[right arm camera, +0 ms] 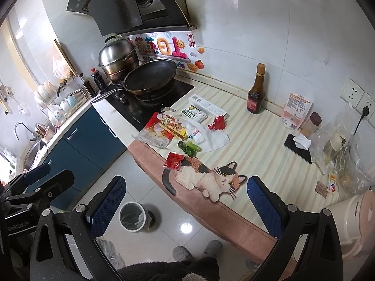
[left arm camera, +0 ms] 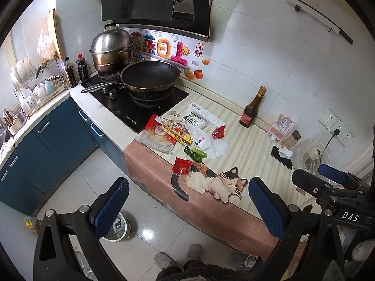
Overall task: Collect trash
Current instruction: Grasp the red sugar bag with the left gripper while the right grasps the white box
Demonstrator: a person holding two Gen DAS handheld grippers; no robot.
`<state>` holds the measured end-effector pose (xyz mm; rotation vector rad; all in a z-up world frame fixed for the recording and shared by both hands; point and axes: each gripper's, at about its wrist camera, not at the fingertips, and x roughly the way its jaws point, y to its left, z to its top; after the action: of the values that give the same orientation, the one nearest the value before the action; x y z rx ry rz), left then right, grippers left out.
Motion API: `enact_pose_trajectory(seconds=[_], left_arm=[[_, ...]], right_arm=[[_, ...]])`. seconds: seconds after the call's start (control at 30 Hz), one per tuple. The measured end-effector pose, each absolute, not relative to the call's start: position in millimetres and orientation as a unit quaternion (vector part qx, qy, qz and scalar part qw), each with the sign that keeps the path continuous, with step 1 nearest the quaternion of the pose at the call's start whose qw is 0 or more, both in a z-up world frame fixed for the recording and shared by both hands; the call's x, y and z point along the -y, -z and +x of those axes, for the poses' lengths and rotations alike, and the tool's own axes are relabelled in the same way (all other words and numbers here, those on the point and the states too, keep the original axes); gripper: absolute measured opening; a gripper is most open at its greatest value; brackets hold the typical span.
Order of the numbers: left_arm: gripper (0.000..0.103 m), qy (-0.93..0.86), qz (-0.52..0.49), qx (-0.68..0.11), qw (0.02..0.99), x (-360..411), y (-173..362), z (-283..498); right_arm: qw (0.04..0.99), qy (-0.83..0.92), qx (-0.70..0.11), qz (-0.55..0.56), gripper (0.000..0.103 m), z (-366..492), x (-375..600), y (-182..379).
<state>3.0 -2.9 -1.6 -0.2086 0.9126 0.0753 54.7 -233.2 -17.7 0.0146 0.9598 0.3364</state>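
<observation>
Your left gripper [left arm camera: 187,208] and right gripper [right arm camera: 185,207] are both spread wide, gripping nothing, held above the floor in front of the cat-print mat [right arm camera: 234,126]. The trash lies on that mat's stove-side end: red wrapper [right arm camera: 174,160], green scraps [right arm camera: 189,148], white bag [right arm camera: 211,138], food packet [right arm camera: 155,132]. The bin [right arm camera: 131,216] stands on the floor below the mat's front edge.

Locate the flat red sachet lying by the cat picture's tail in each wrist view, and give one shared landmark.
Left wrist view: the red sachet lies just below centre, on the mat's pink edge, touching the cat picture at its back.
Right wrist view: the red sachet lies left of centre, at the same spot by the cat picture.
Shared landmark: the brown sauce bottle standing upright by the wall.
</observation>
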Motion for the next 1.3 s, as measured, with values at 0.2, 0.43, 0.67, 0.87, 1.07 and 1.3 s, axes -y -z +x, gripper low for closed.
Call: enact_pose_trajectory(seconds=[0.2, 0.43, 0.67, 0.87, 1.07, 1.3], left_arm=[[0.103, -0.033, -0.098, -0.439, 0.893, 5.9, -3.4, 0.2], [0.103, -0.152, -0.02, -0.419, 0.895, -13.0, 25.5, 22.5], [0.103, -0.191, -0.003, -0.488, 0.852, -46.0, 109.6, 75.0], [0.103, -0.21, -0.009, -0.541, 0.814, -70.1, 172.3, 125.8], [0.103, -0.217, -0.053, -0.593, 0.774, -99.9, 223.3, 188.9], [0.103, -0.186, -0.072, -0.635, 0.746, -125.5, 267.7, 277.4]], right_arm=[[0.875, -0.156, -0.458, 0.01, 0.103, 53.3, 233.2, 20.4], [0.901, -0.049, -0.432, 0.0, 0.103, 62.0, 243.4, 35.0], [0.875, -0.005, -0.484, 0.01, 0.103, 107.6, 239.3, 102.9], [0.846, -0.009, -0.533, 0.019, 0.103, 177.4, 229.6, 169.3], [0.812, -0.038, -0.581, 0.026, 0.103, 264.5, 210.4, 228.7], [0.785, -0.043, -0.617, 0.024, 0.102, 361.0, 198.8, 279.0]])
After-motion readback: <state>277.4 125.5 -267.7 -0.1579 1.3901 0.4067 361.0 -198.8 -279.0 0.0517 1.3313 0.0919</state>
